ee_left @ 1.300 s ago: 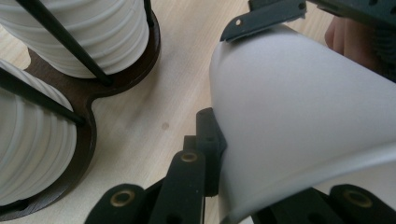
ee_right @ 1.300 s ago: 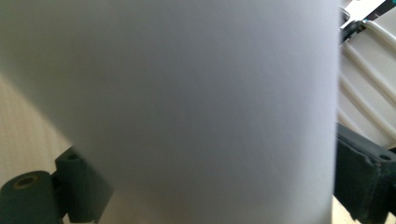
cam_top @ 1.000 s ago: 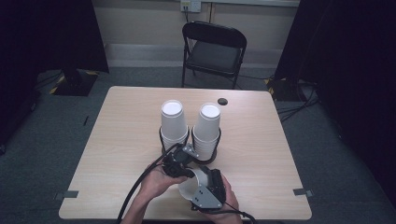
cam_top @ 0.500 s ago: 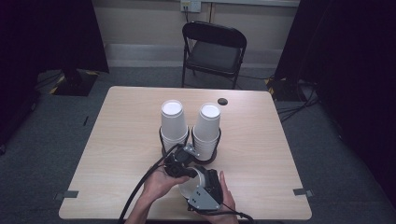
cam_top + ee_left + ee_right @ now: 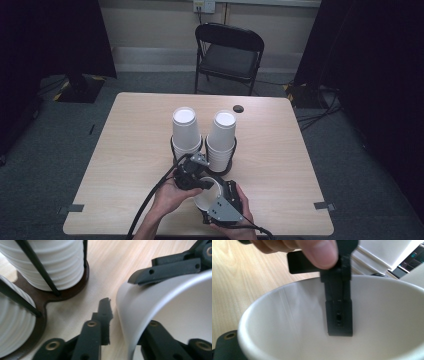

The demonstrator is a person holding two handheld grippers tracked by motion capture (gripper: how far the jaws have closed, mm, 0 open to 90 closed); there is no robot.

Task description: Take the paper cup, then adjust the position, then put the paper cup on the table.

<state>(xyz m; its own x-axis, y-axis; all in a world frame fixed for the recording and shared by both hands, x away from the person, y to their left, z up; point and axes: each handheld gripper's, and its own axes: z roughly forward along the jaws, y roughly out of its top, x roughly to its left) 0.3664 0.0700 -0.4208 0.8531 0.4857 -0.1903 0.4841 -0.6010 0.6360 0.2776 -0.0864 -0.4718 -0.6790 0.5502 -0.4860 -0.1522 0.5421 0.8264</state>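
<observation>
White paper cup [image 5: 207,194] w/ rim wall between left gripper [image 5: 196,176] jaws, one inside; right gripper [image 5: 220,202] jaws clamp its outside.

No readable text, label, brand, number or sign is showing on anything in these views.

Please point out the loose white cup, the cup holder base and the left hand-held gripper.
loose white cup [image 5: 206,196]: high view, its rim.
cup holder base [image 5: 42,315]: left gripper view, brown plate.
left hand-held gripper [image 5: 206,183]: high view, between its fingertips.
</observation>
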